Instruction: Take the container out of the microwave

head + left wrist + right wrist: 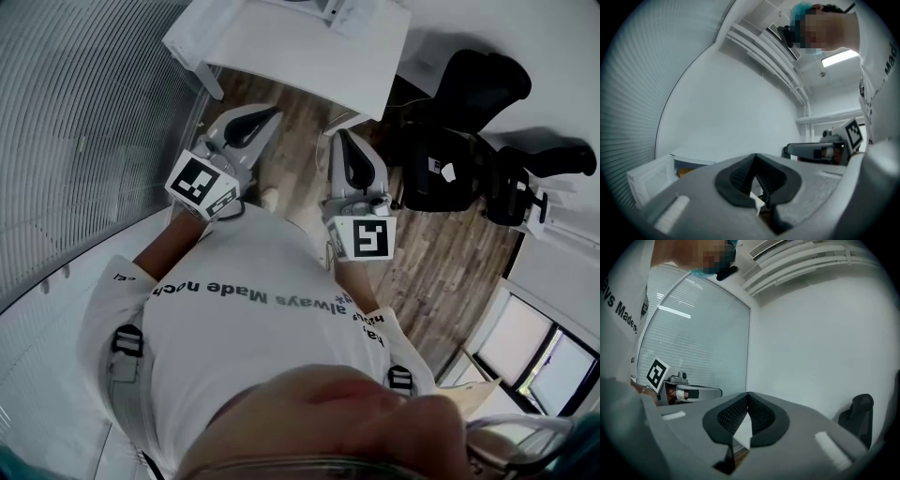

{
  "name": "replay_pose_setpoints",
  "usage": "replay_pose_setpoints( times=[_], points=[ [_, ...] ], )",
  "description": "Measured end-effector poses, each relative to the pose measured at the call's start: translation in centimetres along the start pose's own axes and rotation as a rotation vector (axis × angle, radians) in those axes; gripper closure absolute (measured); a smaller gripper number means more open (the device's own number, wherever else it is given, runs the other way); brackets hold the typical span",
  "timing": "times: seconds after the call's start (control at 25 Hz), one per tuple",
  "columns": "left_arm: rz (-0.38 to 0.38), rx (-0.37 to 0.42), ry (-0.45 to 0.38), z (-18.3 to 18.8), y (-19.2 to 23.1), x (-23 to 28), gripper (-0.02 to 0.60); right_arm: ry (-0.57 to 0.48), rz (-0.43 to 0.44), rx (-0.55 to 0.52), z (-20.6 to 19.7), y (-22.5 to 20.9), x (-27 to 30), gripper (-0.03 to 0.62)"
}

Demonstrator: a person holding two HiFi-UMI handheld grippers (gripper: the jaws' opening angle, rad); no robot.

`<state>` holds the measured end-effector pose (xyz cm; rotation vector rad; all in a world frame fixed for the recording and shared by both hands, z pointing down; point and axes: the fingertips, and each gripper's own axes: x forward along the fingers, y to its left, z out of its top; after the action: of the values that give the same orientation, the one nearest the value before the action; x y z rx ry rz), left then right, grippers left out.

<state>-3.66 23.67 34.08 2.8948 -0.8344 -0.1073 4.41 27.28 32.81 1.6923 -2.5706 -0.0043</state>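
- Printed white shirt [253, 328] fills the bottom of the head view. Both arms reach out from it over the wood floor [450, 262].
- We note the left gripper [253, 124] with jaws pressed together tip to tip and nothing between them.
- We read the right gripper [349, 155] the same way: jaws closed and empty.
- Both point level, side by side, toward the near edge of the white table [309, 47]. Black chairs [469, 131] stand off to the right.
- We cannot name the microwave or the container with certainty in any view.
- In the left gripper view a white box-like unit [651, 178] sits low and to the left of the jaws. A panel stands out from it like an open door.
- An orange-brown patch [684, 172] shows in its opening. We cannot tell whether that is the container or floor seen behind.
- Our judgement: if that unit is the microwave, the target lies ahead and to the left. The left gripper is then nearer, and its jaws must part before any grasp.
- The right gripper view shows only bare wall and glass ahead.
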Motion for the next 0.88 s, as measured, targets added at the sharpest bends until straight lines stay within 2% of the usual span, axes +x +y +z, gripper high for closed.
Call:
replay_pose_setpoints(
  times=[0.32,0.6,0.88],
  points=[
    [-0.002,-0.005,-0.003,0.4,7.5,5.6,0.578,0.023,0.015,-0.012,-0.5,-4.1,8.7,0.592],
    [0.016,-0.028,0.004,0.7,17.5,10.2,0.578,0.043,0.041,-0.021,-0.8,-7.1,19.6,0.592],
    [0.017,-0.027,0.009,2.5,26.5,14.1,0.578,0.053,0.049,-0.037,0.7,-9.3,29.7,0.592]
  ],
)
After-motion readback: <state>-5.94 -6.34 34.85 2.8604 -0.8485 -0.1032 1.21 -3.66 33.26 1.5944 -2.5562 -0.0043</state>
